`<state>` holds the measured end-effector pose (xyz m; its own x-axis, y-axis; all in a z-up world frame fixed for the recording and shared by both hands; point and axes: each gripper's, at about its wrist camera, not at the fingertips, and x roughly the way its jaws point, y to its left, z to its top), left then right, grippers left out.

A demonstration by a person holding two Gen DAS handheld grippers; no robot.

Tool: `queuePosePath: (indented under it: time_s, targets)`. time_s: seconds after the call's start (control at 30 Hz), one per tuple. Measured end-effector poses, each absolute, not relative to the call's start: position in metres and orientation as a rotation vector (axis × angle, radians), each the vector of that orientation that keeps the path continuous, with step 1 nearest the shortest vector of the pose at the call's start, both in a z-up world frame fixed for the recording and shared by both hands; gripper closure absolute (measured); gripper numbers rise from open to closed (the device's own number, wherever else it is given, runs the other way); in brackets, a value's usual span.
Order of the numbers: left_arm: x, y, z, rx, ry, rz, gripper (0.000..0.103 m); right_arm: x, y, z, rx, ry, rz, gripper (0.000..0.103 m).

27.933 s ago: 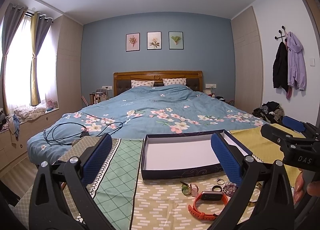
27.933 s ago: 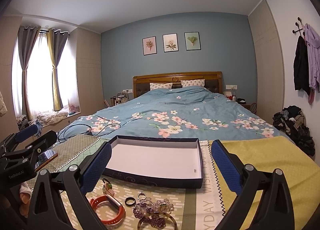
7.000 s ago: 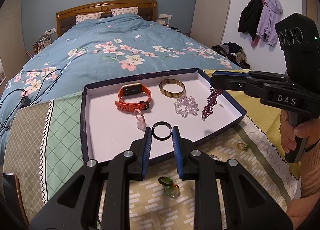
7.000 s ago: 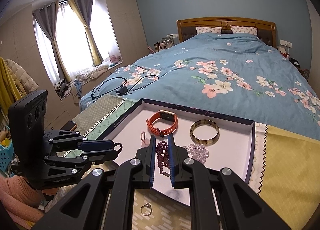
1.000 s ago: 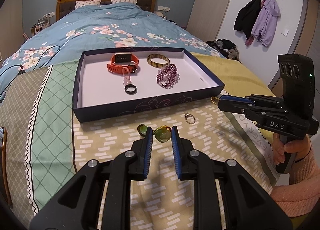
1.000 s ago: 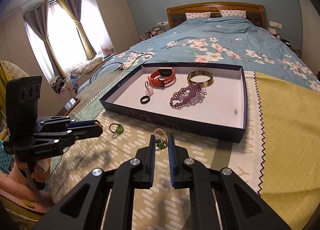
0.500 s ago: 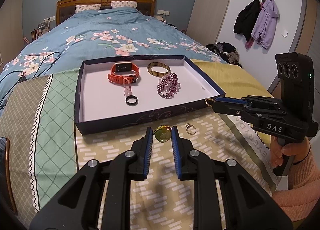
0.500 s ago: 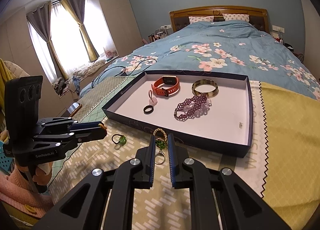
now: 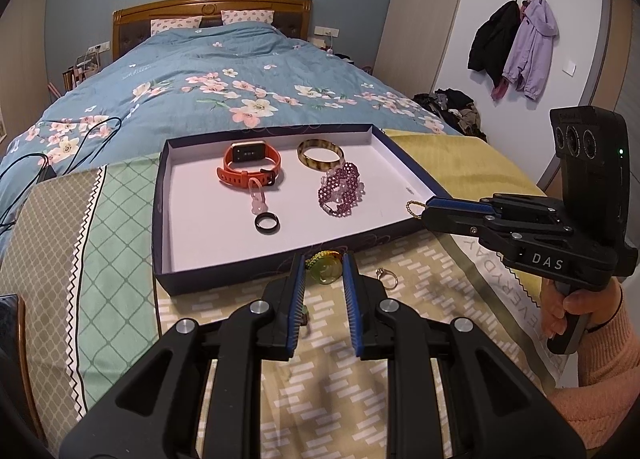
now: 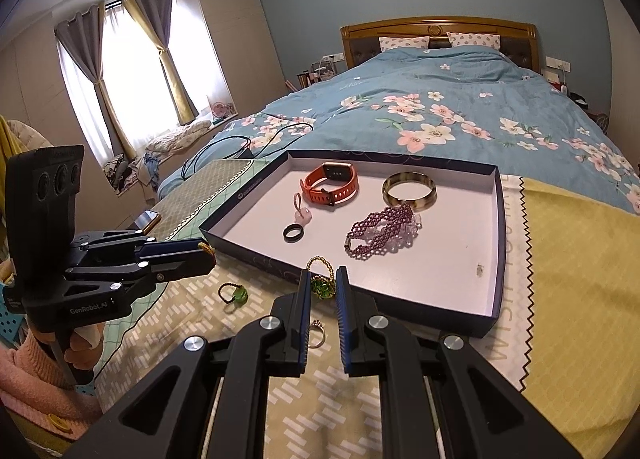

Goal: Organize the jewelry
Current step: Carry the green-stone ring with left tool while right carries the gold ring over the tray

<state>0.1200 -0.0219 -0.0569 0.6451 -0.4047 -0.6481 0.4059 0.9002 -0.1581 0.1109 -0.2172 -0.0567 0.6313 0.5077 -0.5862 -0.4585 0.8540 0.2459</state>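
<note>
Tray [image 9: 168, 219] on bedspread [image 9: 460, 291], watch [image 9: 248, 169] left of bangle [image 9: 320, 155] inside, ring [image 9: 386, 277] before tray

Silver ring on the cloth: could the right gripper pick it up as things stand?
Probably not yet. The silver ring lies uncovered just below the right gripper, but its jaws are shut on a green-stone ring, which would have to go first.

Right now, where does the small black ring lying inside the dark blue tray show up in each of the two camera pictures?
Left wrist view: the small black ring lies left of centre, in the near part of the dark blue tray.
Right wrist view: the same ring sits left of centre, near the tray's front-left wall.
Shared landmark: the orange wristband watch, just beyond the ring in both views.
</note>
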Motion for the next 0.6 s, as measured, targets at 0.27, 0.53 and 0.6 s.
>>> queuePosePath:
  time_s: [0.27, 0.53, 0.6]
  targets:
    - [0.13, -0.021, -0.055, 0.002, 0.732, -0.448, 0.084, 0.12, -0.218, -0.055, 0.073, 0.693, 0.551, 0.092]
    - [0.142, -0.022, -0.054, 0.006, 0.728, -0.434, 0.084, 0.134, -0.22, -0.058, 0.099, 0.708, 0.556, 0.092]
    - [0.145, -0.022, -0.054, 0.006, 0.726, -0.431, 0.084, 0.137, -0.22, -0.059, 0.101, 0.711, 0.555, 0.092]
